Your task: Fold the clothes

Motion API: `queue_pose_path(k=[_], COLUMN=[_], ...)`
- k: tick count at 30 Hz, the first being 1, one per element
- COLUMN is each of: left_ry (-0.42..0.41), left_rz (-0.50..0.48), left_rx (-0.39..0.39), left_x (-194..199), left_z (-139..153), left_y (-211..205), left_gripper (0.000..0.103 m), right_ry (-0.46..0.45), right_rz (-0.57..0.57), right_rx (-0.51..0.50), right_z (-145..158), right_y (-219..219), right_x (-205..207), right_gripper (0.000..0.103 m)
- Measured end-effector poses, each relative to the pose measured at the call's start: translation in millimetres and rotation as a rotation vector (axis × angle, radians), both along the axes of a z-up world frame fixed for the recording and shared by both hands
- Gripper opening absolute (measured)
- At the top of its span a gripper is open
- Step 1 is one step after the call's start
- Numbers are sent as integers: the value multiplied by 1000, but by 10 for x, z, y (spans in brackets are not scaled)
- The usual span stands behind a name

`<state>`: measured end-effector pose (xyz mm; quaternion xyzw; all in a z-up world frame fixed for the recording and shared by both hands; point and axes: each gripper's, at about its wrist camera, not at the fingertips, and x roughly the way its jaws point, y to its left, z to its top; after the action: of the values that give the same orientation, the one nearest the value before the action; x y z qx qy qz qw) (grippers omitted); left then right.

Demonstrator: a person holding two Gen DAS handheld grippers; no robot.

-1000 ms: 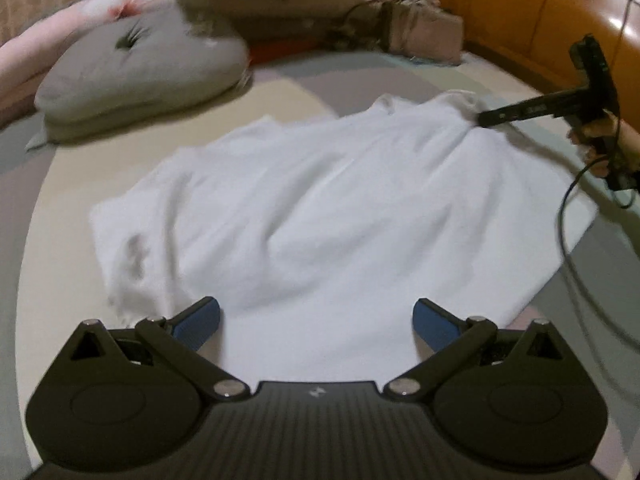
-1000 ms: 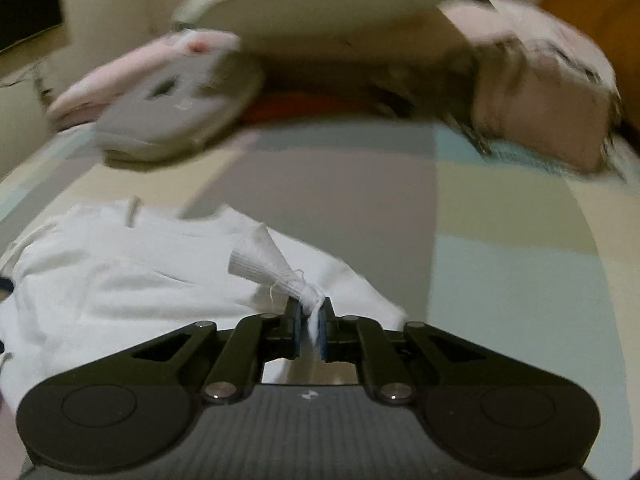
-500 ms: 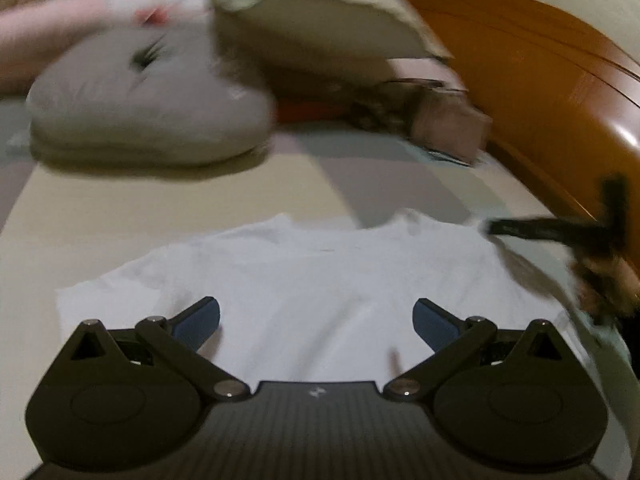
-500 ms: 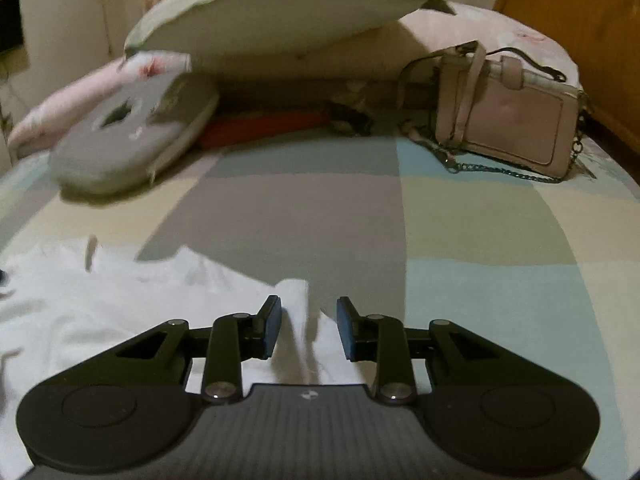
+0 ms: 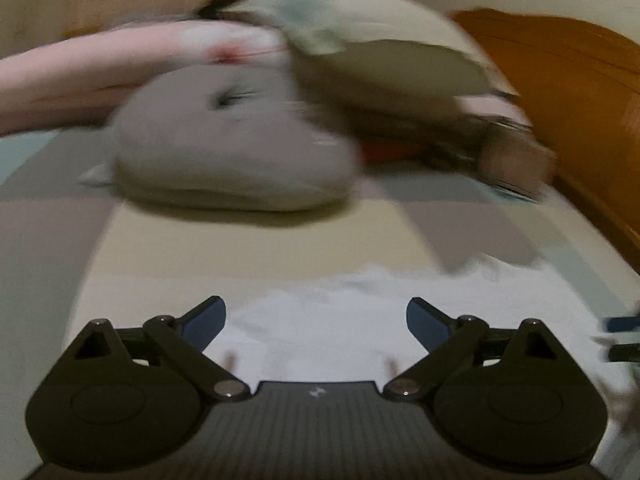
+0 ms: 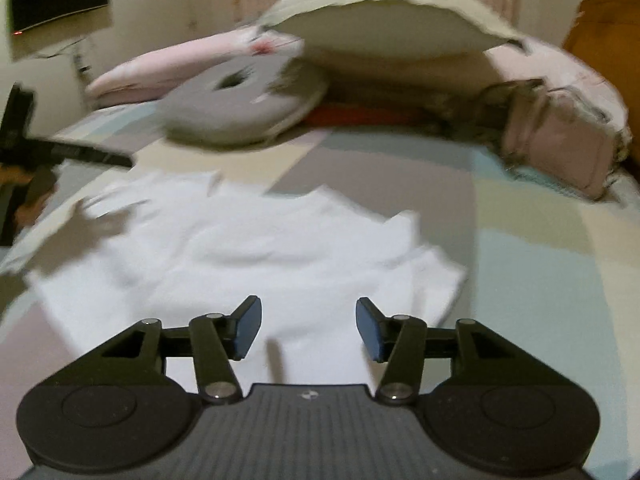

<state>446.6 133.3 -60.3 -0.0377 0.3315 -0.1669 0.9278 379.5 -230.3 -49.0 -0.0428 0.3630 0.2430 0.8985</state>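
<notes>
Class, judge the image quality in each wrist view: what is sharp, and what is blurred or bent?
Left wrist view: claw sharp, grey cushion smeared by motion blur. Right wrist view: white garment softly blurred, bed curved by fisheye.

Each hand-held tool is matte black. The left gripper (image 5: 316, 320) has two round black housings with shallow discs moulded in, a ribbed dark grey panel between them bearing a small white mark, and angled link arms joined by silver screw heads. Triangular cut-outs sit above each housing. Its fingers (image 5: 202, 322) end in dark blue pads. The right gripper (image 6: 308, 328) is built alike, with the same ribbed panel, small white mark, silver screws and blue-padded fingers (image 6: 248, 328). Both views are blurred.
</notes>
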Motion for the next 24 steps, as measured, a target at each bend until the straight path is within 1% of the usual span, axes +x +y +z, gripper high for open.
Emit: queue_pose_path(k=[2, 4, 5, 6, 7, 8, 9, 10, 11, 13, 16, 17, 19, 20, 22, 24], left_ry=[35, 89, 103, 109, 114, 120, 126, 133, 131, 101, 56, 45, 59, 80, 147, 167], left_rz=[-112, -148, -124, -95, -67, -38, -15, -6, -3, -12, -96, -119, -110, -95, -37, 6], left_rx=[-8, 20, 61, 75, 88, 102, 108, 105, 126, 176, 215, 238, 271, 269, 204, 164], left_x=[-84, -97, -83, -71, -60, -48, -49, -82, -127, -246, -576, -688, -855, -925, -1068, -1285], left_z=[-36, -170, -248, -302, -355, -409, -435, -398, -351, -244, -121, -117, -217, -278, -396, -461], left_y=[-153, -257, -268, -229, -190, -152, -124, -134, -179, -287, -419, -477, -528, -522, -396, -254], left_gripper=[97, 97, 97, 97, 93, 93, 93, 93, 93, 93, 94, 94, 94, 94, 94, 94], right_ry=[29, 58, 68, 74, 79, 85, 95, 107, 116, 120, 92, 74, 33, 24, 34, 74], right_rz=[15, 21, 16, 3, -10, -23, -40, -57, -72, -86, -85, -78, -67, -65, -69, -90], right_rx=[-1, -5, -3, 1, 5, 9, 17, 29, 43, 45, 29, 25, 14, 11, 1, -48], right_z=[-70, -157, -185, -200, -216, -232, -238, -234, -227, -192, -93, -60, -11, -18, -73, -180], right_y=[75, 123, 117, 87, 56, 26, -14, -63, -115, -181, -167, -132, -33, 13, 61, 47], right_x=[-129, -242, -297, -349, -401, -454, -503, -554, -609, -721, -809, -813, -793, -769, -721, -710], right_gripper=[58, 59, 59, 59, 59, 60, 60, 60, 60, 60, 63, 63, 64, 64, 64, 64])
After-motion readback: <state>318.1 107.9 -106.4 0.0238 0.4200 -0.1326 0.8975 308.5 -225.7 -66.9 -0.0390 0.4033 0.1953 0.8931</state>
